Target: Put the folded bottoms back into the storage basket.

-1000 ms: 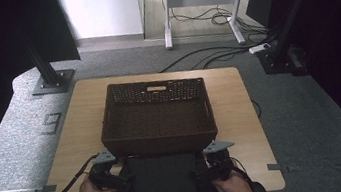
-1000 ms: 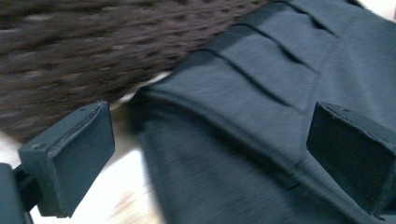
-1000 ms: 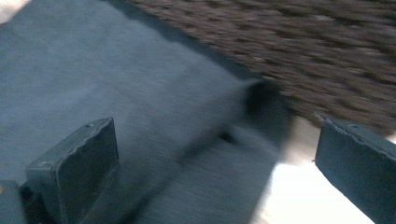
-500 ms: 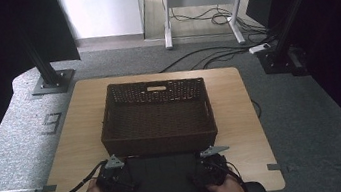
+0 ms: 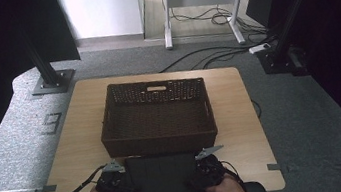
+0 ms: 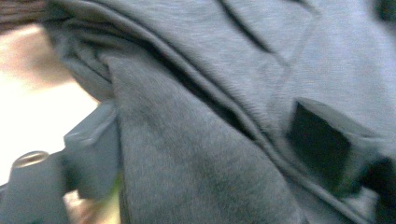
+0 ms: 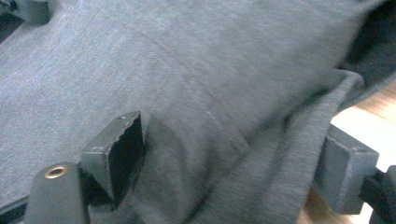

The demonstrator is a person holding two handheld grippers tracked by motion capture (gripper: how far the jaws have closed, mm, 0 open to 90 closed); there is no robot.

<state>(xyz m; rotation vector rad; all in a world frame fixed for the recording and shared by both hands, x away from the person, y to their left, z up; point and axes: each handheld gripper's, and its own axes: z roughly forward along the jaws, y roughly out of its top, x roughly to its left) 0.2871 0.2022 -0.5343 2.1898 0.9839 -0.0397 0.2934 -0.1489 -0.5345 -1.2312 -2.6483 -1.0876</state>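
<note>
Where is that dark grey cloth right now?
In the high view, the dark grey cloth lies at the table's near edge, just before the brown wicker basket, between both grippers.

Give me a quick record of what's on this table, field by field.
table: light wood
basket: dark wicker, empty, at mid-table
cloth: dark grey, folded, at the near edge in front of the basket
left gripper: at the cloth's left edge, jaws around a fold
right gripper: at the cloth's right edge, jaws around a fold
hands: one on each gripper
</note>
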